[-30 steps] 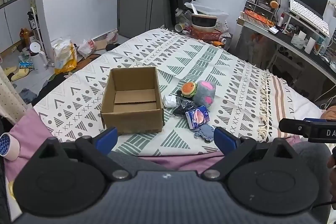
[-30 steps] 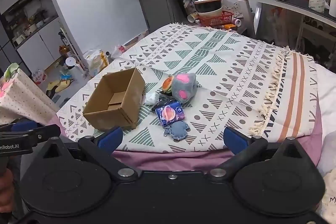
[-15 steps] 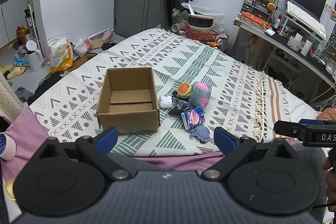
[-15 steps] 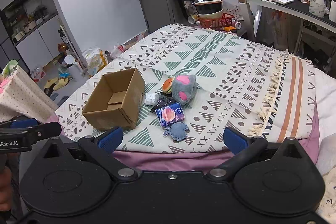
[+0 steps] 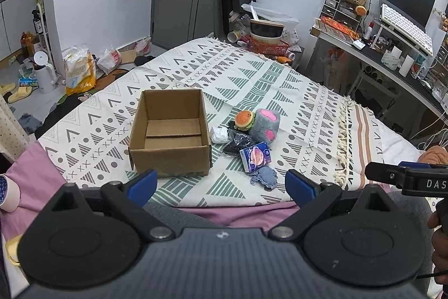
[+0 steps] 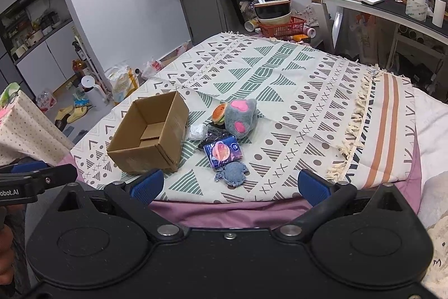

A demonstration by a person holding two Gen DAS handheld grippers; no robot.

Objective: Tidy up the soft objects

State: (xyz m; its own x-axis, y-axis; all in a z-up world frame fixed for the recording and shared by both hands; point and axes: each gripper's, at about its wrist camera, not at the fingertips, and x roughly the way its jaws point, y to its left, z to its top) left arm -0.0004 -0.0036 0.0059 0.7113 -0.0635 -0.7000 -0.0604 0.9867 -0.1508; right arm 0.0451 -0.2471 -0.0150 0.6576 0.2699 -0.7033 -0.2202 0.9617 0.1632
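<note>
An open, empty cardboard box (image 5: 170, 142) (image 6: 151, 139) stands on the patterned bedspread (image 5: 280, 80). Right of it lies a small pile: a burger plush (image 5: 244, 119) (image 6: 219, 113), a grey paw plush with pink pads (image 5: 266, 125) (image 6: 240, 119), a white crumpled item (image 5: 219, 135) (image 6: 197, 131), a black item (image 5: 240, 142), a blue tissue pack (image 5: 256, 156) (image 6: 223, 151) and a blue denim piece (image 5: 264, 178) (image 6: 233, 173). My left gripper (image 5: 221, 187) and right gripper (image 6: 229, 184) both hover open and empty before the bed's near edge.
A desk (image 5: 392, 58) with a keyboard and monitor runs along the right. A red basket with bowls (image 5: 267, 39) sits past the bed's far end. Bags, slippers and a kettle (image 5: 44, 74) litter the floor on the left. A dotted cloth (image 6: 25, 128) hangs near left.
Both grippers have drifted slightly, so the box and the pile sit a little differently in each view. The objects on the bed have not moved, and both grippers stay open.
</note>
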